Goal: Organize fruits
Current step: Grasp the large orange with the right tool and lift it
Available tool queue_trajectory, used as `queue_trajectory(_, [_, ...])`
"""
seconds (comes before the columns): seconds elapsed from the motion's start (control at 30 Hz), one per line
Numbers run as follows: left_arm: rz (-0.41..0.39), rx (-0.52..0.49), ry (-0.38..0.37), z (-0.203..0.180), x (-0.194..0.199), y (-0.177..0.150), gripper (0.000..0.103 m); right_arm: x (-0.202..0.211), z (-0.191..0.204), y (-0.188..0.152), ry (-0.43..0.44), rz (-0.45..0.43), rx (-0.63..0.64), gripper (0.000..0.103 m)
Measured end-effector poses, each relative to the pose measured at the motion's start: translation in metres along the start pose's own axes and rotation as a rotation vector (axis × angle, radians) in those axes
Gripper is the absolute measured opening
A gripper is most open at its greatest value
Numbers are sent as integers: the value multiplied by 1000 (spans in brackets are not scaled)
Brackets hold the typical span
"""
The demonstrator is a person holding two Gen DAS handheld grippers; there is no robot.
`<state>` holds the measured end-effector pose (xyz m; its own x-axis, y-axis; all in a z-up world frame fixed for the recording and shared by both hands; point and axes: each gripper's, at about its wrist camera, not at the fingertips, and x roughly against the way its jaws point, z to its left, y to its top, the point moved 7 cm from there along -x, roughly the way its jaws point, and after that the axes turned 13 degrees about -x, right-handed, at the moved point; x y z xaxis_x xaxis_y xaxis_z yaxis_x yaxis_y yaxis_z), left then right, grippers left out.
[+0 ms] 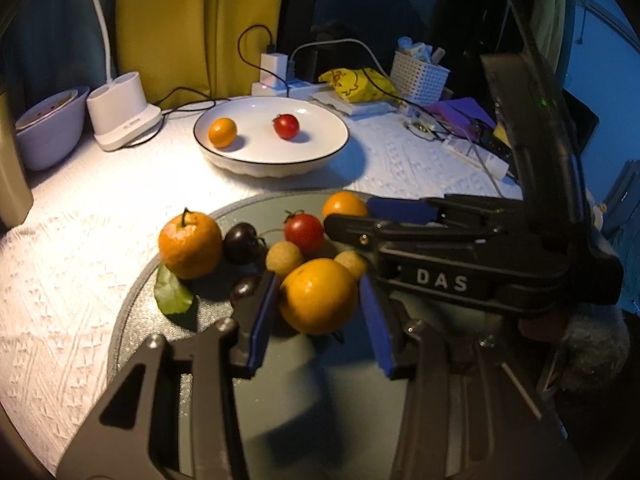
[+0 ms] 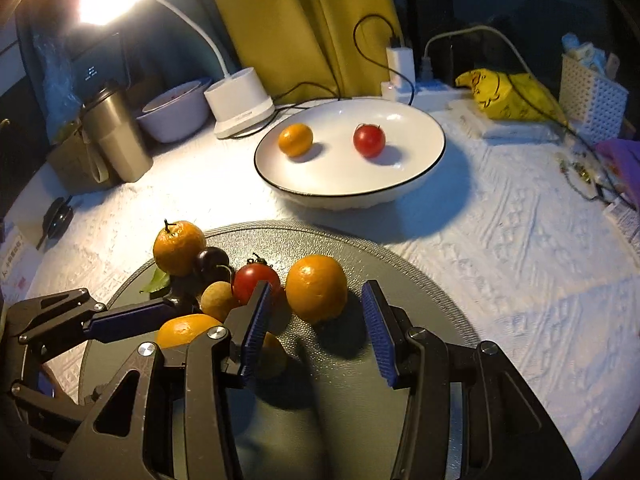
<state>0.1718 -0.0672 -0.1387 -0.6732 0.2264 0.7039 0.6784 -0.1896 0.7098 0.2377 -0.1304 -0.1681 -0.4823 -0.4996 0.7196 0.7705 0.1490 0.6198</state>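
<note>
A round grey tray (image 1: 160, 320) (image 2: 420, 280) holds several fruits: oranges, a red tomato (image 1: 304, 231) (image 2: 256, 282), dark cherries and tan longans. My left gripper (image 1: 318, 308) is open with its pads on either side of a large orange (image 1: 318, 296), not pressed on it. My right gripper (image 2: 316, 320) is open just behind another orange (image 2: 316, 288); it shows in the left wrist view (image 1: 348, 216), reaching in from the right. A white plate (image 1: 320, 152) (image 2: 420, 152) beyond the tray holds a small orange (image 1: 222, 132) (image 2: 295, 140) and a red tomato (image 1: 286, 126) (image 2: 369, 141).
A stemmed orange (image 1: 190, 244) (image 2: 178, 247) and a leaf (image 1: 172, 292) sit at the tray's left edge. A lamp base (image 1: 122, 114) (image 2: 240, 102), a lilac bowl (image 1: 48, 132), a steel tumbler (image 2: 116, 136), a power strip, a yellow bag (image 2: 508, 94) and a white basket (image 1: 420, 76) line the back.
</note>
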Motion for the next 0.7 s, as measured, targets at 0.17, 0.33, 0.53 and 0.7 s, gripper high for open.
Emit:
queue_trajectory(0.17, [-5, 4, -9, 2, 0, 0, 41, -3, 1, -1, -4, 16, 15, 35])
queue_trajectory(0.33, [-6, 12, -12, 2, 3, -2, 40, -1, 2, -1, 8, 8, 15, 35])
queue_trajectory(0.53, [-32, 9, -3, 2, 12, 3, 40, 8, 1, 0, 7, -11, 11, 35])
queue_trajectory(0.7, [-55, -1, 9, 1, 21, 9, 40, 21, 2, 5, 6, -41, 14, 35])
